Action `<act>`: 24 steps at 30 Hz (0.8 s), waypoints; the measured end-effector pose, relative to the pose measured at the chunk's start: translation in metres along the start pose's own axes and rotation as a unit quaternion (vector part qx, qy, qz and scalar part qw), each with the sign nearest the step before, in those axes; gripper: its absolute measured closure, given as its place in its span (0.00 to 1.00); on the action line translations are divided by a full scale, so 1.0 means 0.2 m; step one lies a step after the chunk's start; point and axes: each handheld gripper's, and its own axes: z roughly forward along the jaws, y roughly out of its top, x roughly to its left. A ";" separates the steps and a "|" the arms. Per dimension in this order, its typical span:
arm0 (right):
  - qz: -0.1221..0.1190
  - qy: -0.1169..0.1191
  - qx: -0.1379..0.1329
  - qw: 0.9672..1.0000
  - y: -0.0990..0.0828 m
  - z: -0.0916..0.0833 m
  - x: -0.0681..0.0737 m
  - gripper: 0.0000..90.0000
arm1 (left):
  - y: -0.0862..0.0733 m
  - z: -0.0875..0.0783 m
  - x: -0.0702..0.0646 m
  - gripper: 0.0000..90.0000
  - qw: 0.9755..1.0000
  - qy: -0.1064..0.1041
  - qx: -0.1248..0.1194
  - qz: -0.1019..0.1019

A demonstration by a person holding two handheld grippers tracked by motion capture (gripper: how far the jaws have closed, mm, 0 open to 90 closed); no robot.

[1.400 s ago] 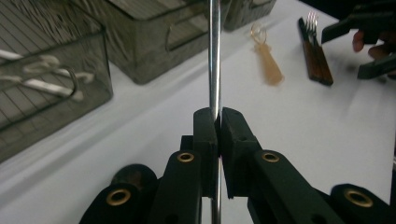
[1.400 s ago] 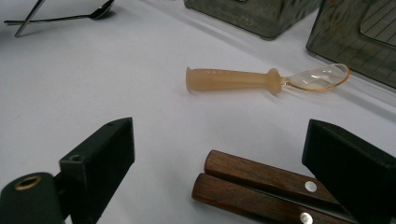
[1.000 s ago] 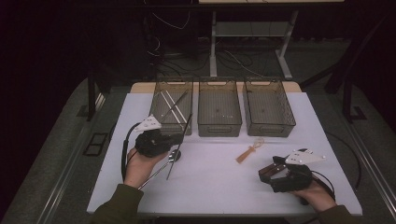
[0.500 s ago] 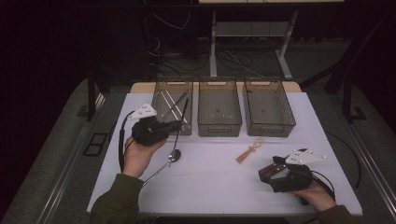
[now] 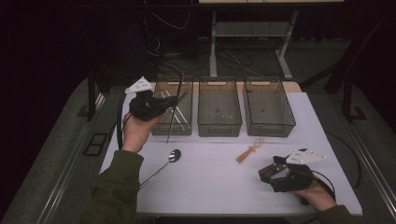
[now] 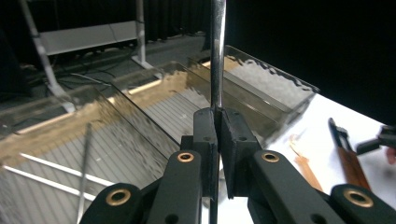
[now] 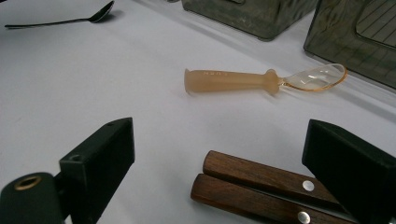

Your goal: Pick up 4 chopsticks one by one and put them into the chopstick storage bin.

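1. The left gripper [image 5: 173,101] is raised over the near end of the left bin [image 5: 161,127], the leftmost of three clear bins standing in a row at the far side of the white table [image 5: 210,186].
2. Its jaws are pressed together on a slim dark metal utensil [image 5: 174,112], gripped partway along its length.
3. The utensil stands nearly upright: one end rises above the jaws, the other hangs past the left bin's near wall, clear of the table.
4. A metal spoon [image 5: 173,155] lies on the table in front of the left bin.
5. The right gripper [image 5: 271,171] rests on the table well to the right of the left bin, its jaws spread wide.
6. Two wooden handles [image 7: 261,186] lie between its fingers [image 7: 100,161], not clamped.
7. A translucent orange spoon [image 7: 261,80] lies beyond them.
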 end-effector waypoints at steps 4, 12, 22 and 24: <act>0.001 0.000 -0.001 1.000 0.00 0.00 0.00 0.11 | 0.07 0.03 0.05 0.94 1.000 0.009 -0.004 0.001; 0.003 0.002 -0.003 1.000 0.00 0.00 0.00 0.11 | 0.17 0.09 0.18 0.94 0.999 0.032 -0.013 -0.004; 0.005 0.004 -0.005 1.000 0.00 -0.01 -0.01 0.11 | 0.11 0.22 0.36 0.94 0.997 0.074 0.024 -0.013; 0.007 0.004 -0.005 1.000 0.00 -0.01 -0.01 0.11 | 0.09 0.24 0.37 0.94 0.996 0.080 0.038 -0.011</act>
